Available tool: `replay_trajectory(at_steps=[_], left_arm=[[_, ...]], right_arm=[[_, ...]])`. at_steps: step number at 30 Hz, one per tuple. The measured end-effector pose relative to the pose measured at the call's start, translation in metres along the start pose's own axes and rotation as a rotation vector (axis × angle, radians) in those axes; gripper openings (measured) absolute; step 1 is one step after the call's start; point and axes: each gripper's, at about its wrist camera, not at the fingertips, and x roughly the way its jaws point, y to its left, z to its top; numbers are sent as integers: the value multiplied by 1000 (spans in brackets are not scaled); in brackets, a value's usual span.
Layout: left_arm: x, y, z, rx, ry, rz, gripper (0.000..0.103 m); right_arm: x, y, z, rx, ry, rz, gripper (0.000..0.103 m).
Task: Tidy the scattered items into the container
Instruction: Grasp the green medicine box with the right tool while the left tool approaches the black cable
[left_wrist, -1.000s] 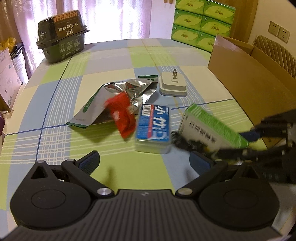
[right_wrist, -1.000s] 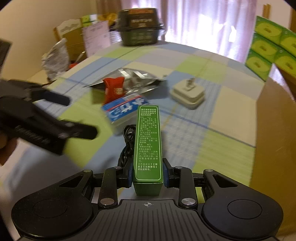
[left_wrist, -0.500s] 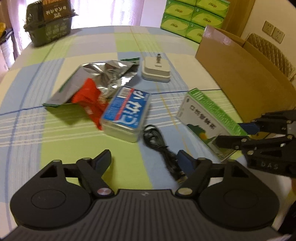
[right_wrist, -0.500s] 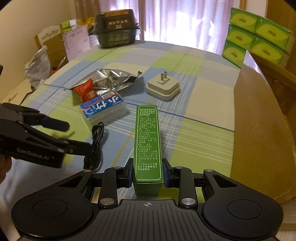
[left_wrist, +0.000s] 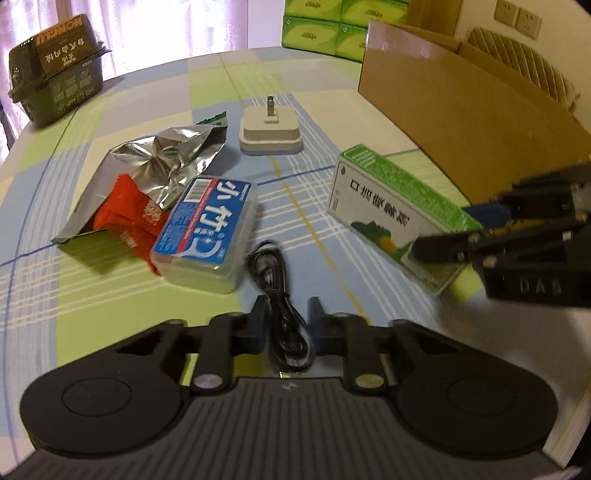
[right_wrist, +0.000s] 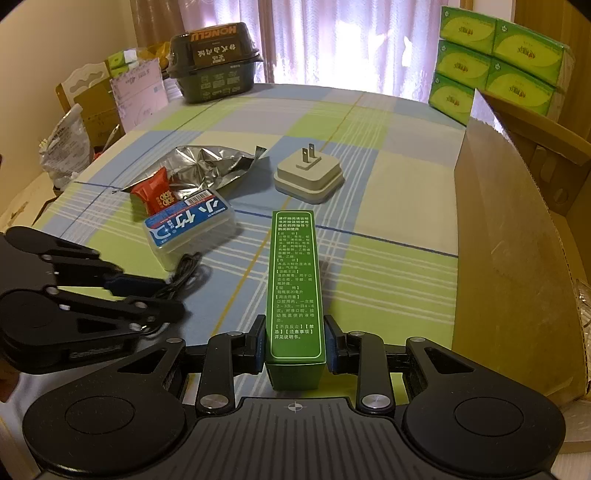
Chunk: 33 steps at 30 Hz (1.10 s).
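Two grippers work over a desk (right_wrist: 406, 192) covered in a green, blue and cream plaid cloth. The right gripper (right_wrist: 294, 345) is clamped on the near end of a long green medicine box (right_wrist: 294, 280), which points toward 12 o'clock in its own view and sits just left of the cardboard box (right_wrist: 509, 236) wall at 3 o'clock. The left gripper (left_wrist: 284, 326) has its fingers drawn close around a coiled black cable (left_wrist: 277, 291); whether the pads actually press it cannot be told through the blur. In the left wrist view the cable lies at 6 o'clock, just beside a clear case with a blue label (left_wrist: 207, 229) at 10 o'clock. A red snack packet (left_wrist: 125, 218) touches that case, partly on a crumpled silver foil bag (left_wrist: 162, 162). A white plug adapter (left_wrist: 269, 129) stands prongs up at 12 o'clock, apart from the rest. A dark green noodle bowl (left_wrist: 55, 70) sits far off at 11 o'clock, and green tissue packs (right_wrist: 495, 62) are stacked behind the cardboard box.
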Motion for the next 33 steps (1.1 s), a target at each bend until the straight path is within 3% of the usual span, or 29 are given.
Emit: replay_trajectory(at_steps=[15, 19, 33], left_arm=[[-1, 7, -4, -22, 2, 19, 22], [-2, 7, -4, -11, 8, 26, 12], [-7, 13, -8, -35, 18, 12, 12]], right_arm=[[4, 8, -1, -23, 0, 8, 33], [7, 9, 1, -22, 1, 9, 33], [30, 9, 12, -36, 25, 3, 34]])
